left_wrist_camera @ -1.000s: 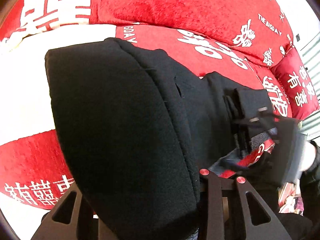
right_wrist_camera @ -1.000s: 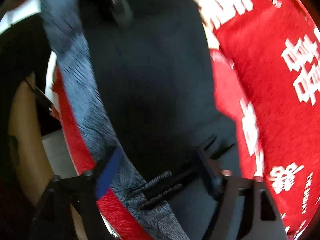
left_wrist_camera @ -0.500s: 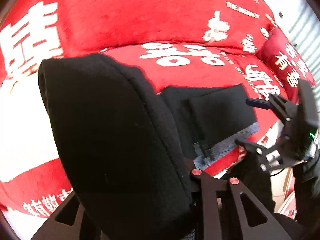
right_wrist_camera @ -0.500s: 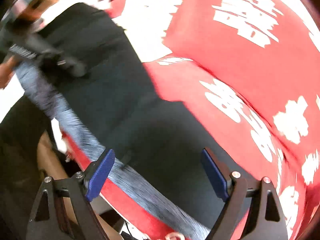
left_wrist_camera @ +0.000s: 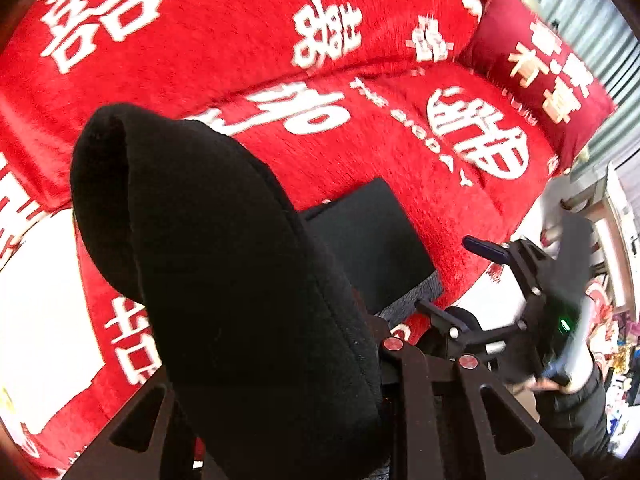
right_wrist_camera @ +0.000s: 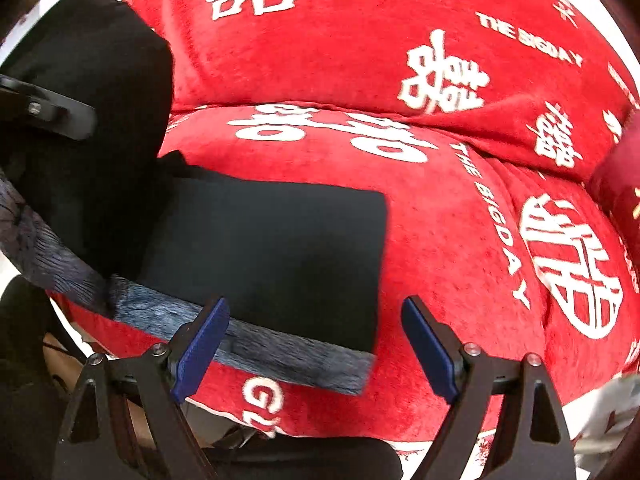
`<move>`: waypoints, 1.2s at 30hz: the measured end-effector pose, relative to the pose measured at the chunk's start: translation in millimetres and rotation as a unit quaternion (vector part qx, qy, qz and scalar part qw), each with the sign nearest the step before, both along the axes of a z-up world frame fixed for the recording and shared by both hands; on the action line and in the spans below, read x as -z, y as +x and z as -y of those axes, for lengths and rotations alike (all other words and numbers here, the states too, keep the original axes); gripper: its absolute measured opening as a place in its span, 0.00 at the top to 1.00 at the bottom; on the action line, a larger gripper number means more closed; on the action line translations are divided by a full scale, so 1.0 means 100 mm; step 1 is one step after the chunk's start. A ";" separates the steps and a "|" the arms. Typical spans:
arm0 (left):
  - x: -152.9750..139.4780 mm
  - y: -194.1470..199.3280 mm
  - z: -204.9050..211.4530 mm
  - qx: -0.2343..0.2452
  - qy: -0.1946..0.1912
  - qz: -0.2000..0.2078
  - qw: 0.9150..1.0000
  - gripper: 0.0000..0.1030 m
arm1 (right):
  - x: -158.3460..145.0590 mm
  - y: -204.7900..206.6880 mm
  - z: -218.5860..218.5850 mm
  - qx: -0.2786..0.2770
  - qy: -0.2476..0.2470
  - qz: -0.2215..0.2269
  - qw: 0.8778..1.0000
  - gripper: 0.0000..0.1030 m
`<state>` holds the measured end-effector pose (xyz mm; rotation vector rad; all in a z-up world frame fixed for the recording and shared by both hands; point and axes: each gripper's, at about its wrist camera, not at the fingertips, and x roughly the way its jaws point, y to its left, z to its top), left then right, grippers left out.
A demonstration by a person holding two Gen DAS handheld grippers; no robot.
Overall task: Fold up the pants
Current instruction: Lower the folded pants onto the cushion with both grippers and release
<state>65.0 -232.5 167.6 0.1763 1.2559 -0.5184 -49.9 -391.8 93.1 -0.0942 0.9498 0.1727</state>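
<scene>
Black pants (left_wrist_camera: 240,264) hang in a thick fold from my left gripper (left_wrist_camera: 280,360), which is shut on them; the cloth hides its fingertips. The rest of the pants (right_wrist_camera: 272,256) lies flat on the red sofa seat (right_wrist_camera: 460,240), with a grey fleecy lining strip (right_wrist_camera: 280,352) showing along the near edge. My right gripper (right_wrist_camera: 316,344) hovers open just over that near edge, its blue pads (right_wrist_camera: 200,344) touching nothing. From the left wrist view the right gripper (left_wrist_camera: 460,280) is off to the right, a person's hand behind it. The left gripper (right_wrist_camera: 48,108) shows at the far left with the raised fold (right_wrist_camera: 92,80).
The sofa's red backrest (left_wrist_camera: 240,32) with white characters rises behind the seat. A dark red cushion (left_wrist_camera: 532,72) leans at the right end. The seat's front edge (right_wrist_camera: 320,420) drops off just under my right gripper. Clutter lies on the floor at the far right (left_wrist_camera: 616,360).
My left gripper has lifted the pants fold higher and carried it sideways along the sofa. My right gripper has come off the cloth, rolled upright and drawn back to the near edge, jaws wider.
</scene>
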 end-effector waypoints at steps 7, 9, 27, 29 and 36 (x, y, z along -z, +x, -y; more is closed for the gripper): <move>0.84 0.24 0.77 0.007 0.090 -0.045 0.995 0.73 | 0.25 -0.13 0.29 0.043 0.035 -0.014 0.998 0.12; 1.04 0.27 0.88 0.006 0.106 -0.050 0.993 0.67 | 0.32 -0.16 0.34 0.046 0.035 -0.019 0.998 0.12; 0.24 -0.04 -0.08 -0.029 0.017 0.029 0.999 0.22 | 0.34 -0.37 0.23 -0.024 0.123 0.029 0.992 0.07; 0.41 -0.04 -0.27 -0.065 0.051 0.043 0.996 0.22 | 0.37 -0.30 0.24 -0.020 0.138 0.011 0.990 0.07; 0.94 -0.07 -0.99 -0.190 0.045 -0.003 0.981 0.22 | -0.06 -0.52 0.48 0.040 0.118 0.061 0.990 0.07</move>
